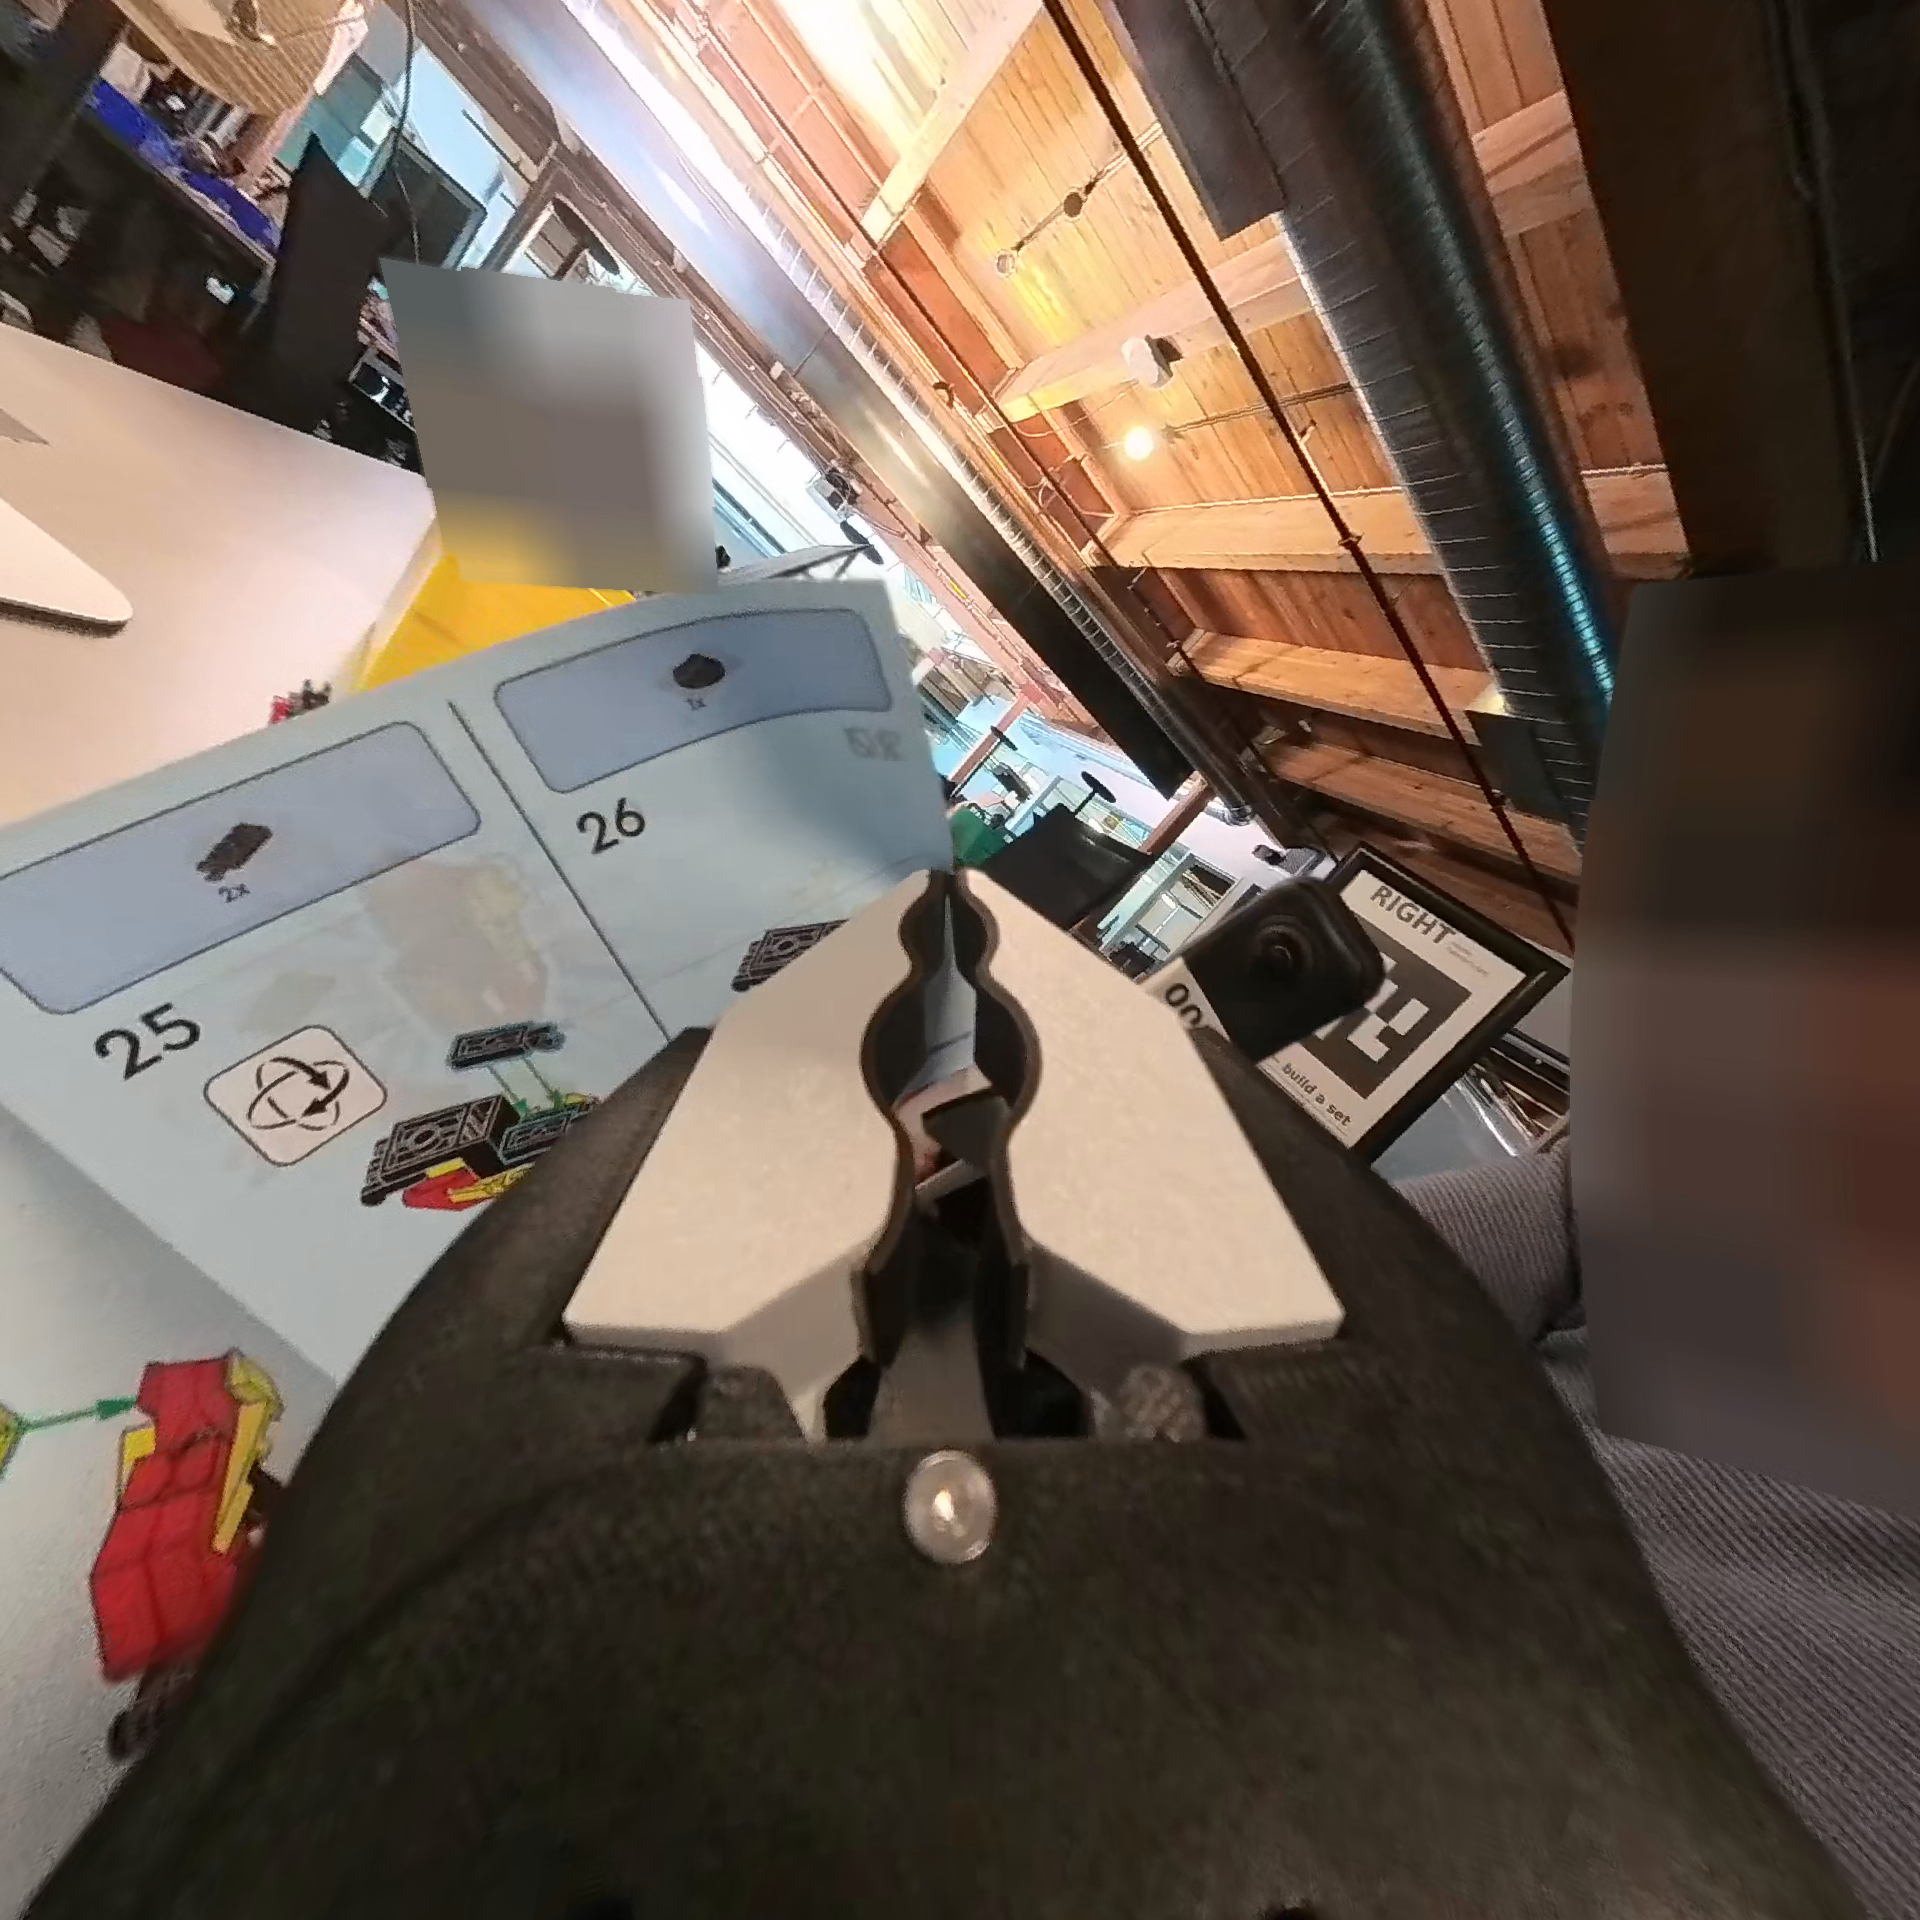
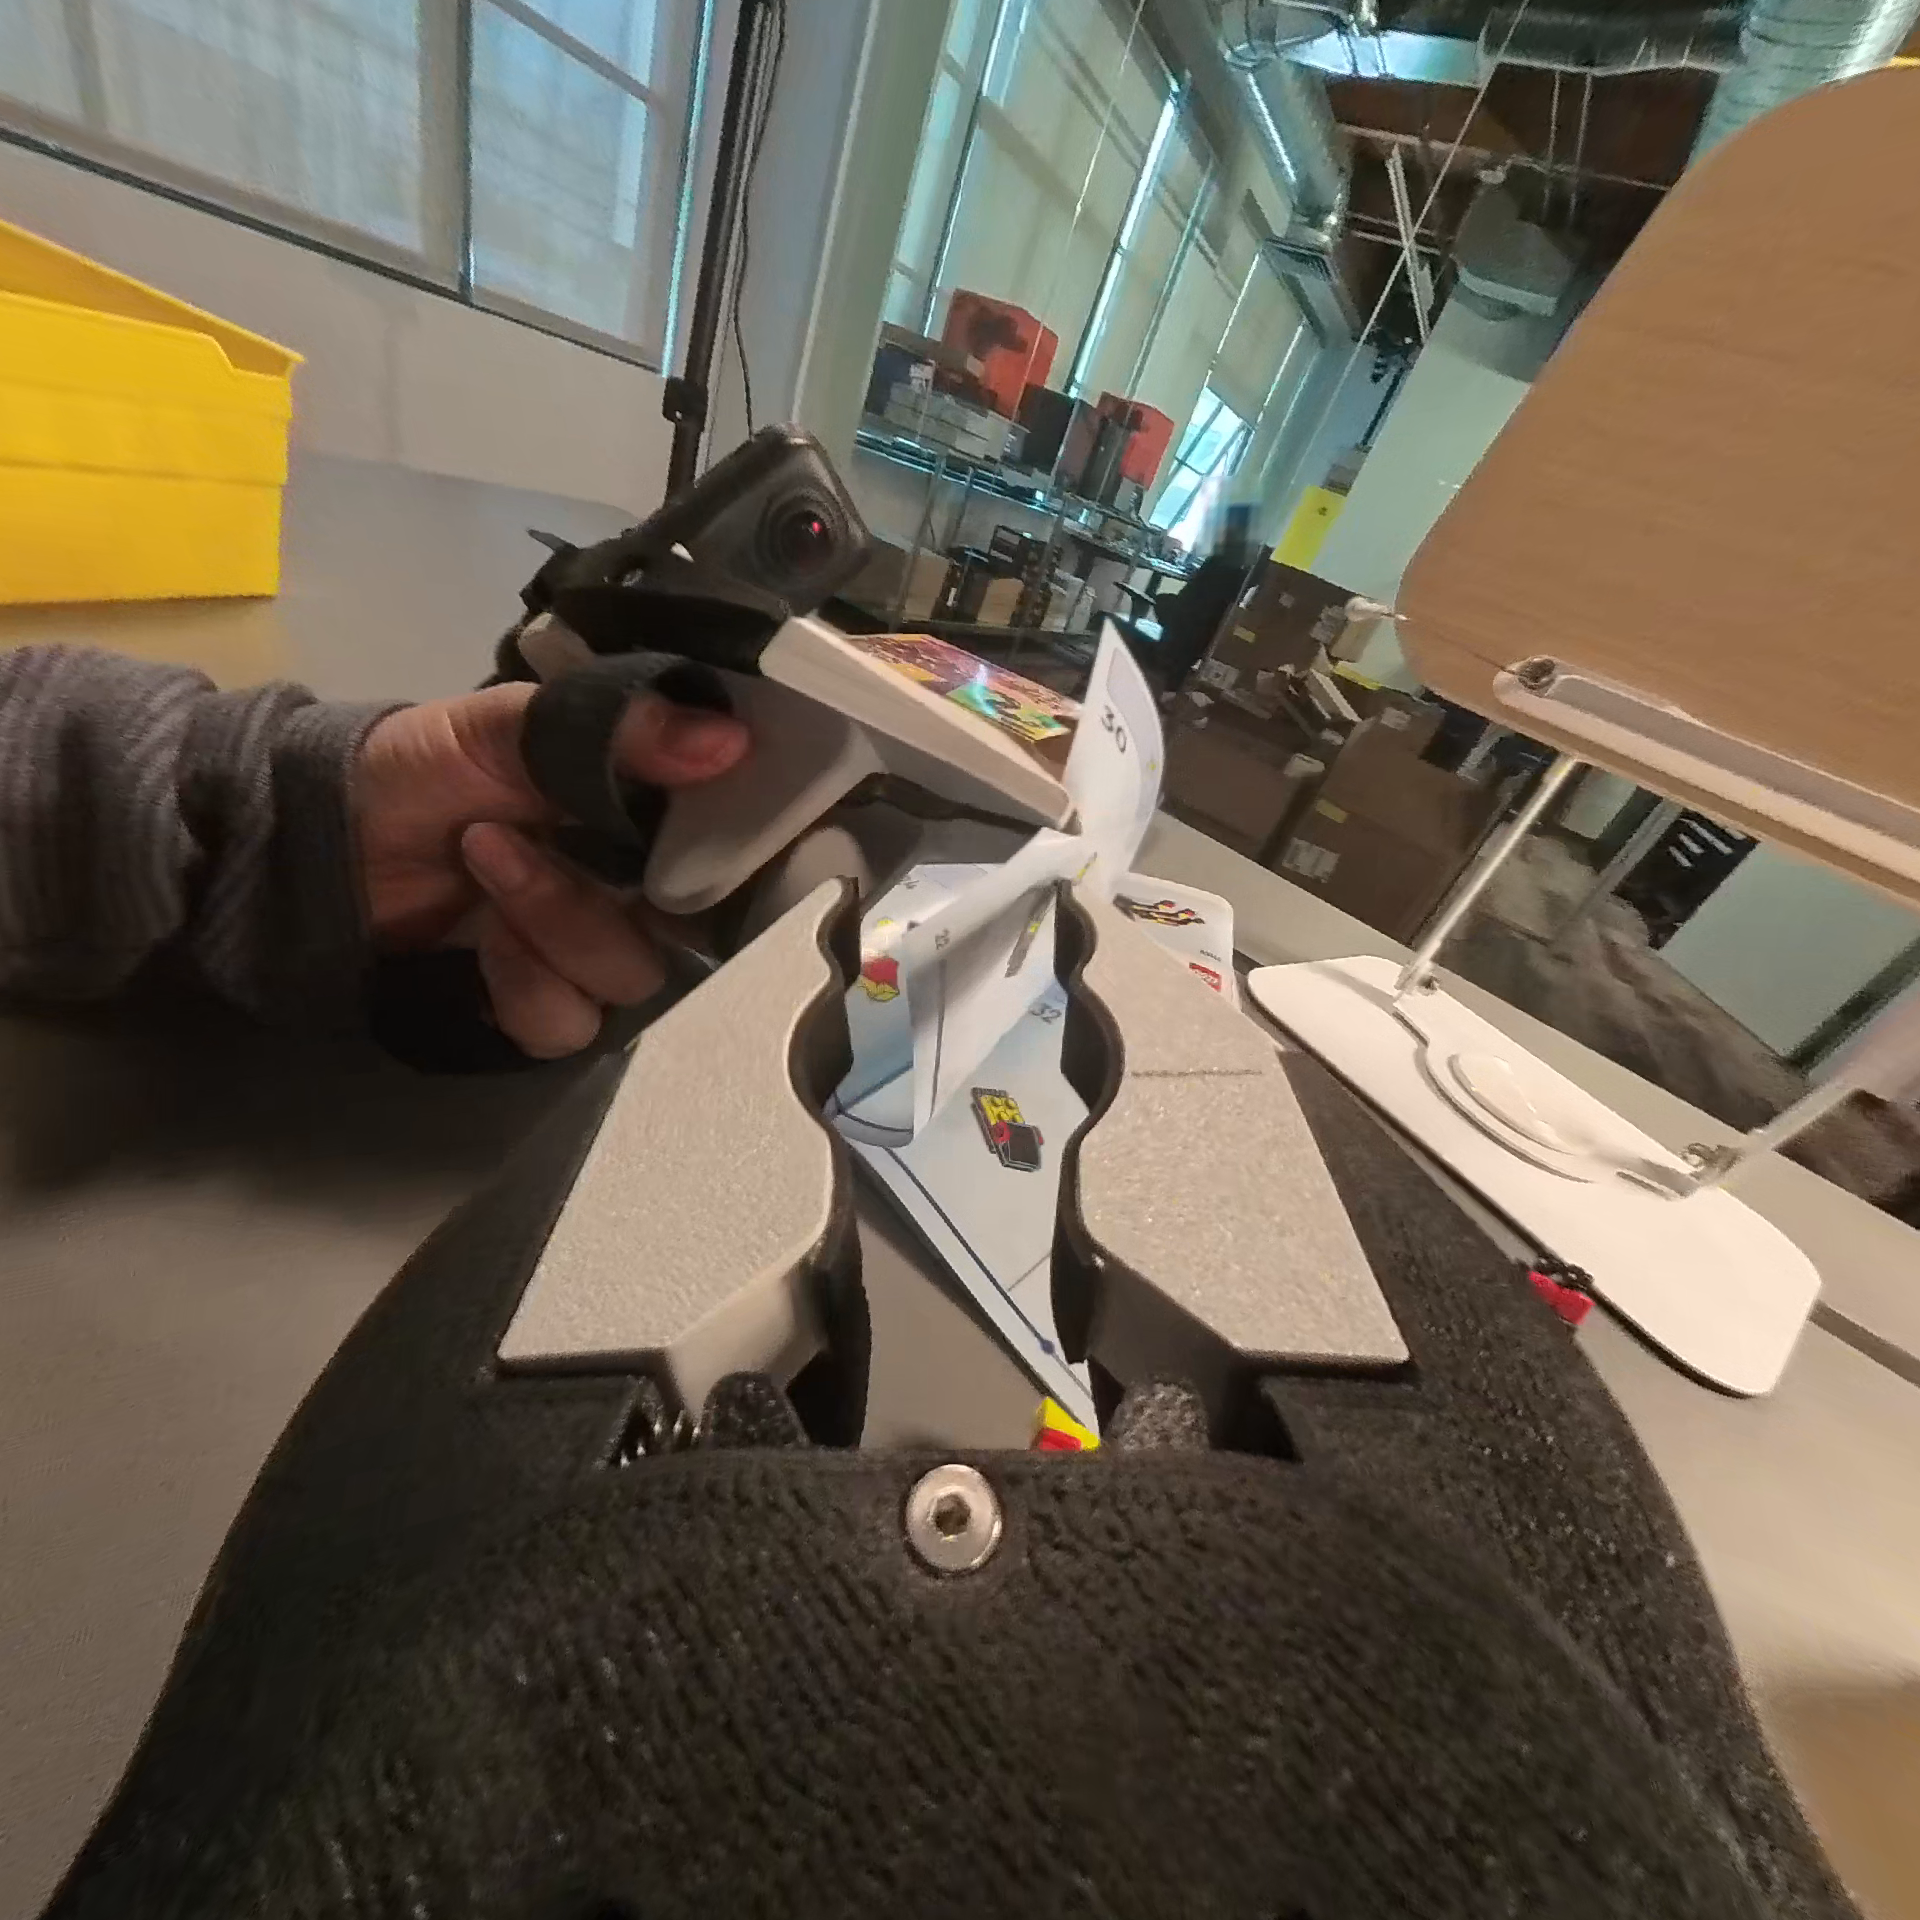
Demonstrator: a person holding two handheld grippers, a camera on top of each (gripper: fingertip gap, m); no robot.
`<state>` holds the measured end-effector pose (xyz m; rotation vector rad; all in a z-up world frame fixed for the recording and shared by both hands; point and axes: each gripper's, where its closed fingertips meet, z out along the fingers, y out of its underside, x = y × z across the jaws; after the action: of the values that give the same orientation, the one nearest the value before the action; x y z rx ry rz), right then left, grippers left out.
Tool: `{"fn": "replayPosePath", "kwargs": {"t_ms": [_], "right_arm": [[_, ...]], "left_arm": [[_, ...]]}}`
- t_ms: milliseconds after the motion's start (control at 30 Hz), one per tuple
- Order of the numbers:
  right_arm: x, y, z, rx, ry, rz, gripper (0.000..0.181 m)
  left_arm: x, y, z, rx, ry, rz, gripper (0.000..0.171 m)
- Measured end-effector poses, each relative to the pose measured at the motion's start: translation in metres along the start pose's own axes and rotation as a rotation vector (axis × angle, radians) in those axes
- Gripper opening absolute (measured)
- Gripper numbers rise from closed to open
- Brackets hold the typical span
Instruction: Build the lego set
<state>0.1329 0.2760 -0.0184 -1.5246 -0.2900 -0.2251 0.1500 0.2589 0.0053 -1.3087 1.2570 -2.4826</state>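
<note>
The light-blue instruction booklet [image 1: 364, 935] is lifted off the grey table, its pages open toward me in the left wrist view. My left gripper [image 1: 948, 883] is shut on a page edge of it. In the right wrist view the left gripper [image 2: 1055, 816], held by a hand [image 2: 499, 810], pinches the fanned pages [image 2: 997, 1132] from above. My right gripper [image 2: 956, 904] is open, its fingers standing either side of the loose pages without pressing them. The right gripper's camera [image 1: 1288, 966] shows close behind the booklet.
A yellow bin [image 2: 125, 468] stands at the far left of the table [image 2: 208, 1299]. A stand with a white base [image 2: 1558, 1195] and a wooden board [image 2: 1714, 468] is at the right. A small red piece [image 2: 1555, 1288] lies by that base.
</note>
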Motion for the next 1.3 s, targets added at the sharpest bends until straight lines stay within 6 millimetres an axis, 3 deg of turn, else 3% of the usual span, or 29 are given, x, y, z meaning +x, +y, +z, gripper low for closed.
{"fn": "replayPosePath", "kwargs": {"t_ms": [1300], "right_arm": [[0.0008,-0.0071,-0.0052,0.055,-0.058,0.11,0.035]], "left_arm": [[0.0047,0.0067,0.0026,-0.035,0.045,-0.008,0.002]]}}
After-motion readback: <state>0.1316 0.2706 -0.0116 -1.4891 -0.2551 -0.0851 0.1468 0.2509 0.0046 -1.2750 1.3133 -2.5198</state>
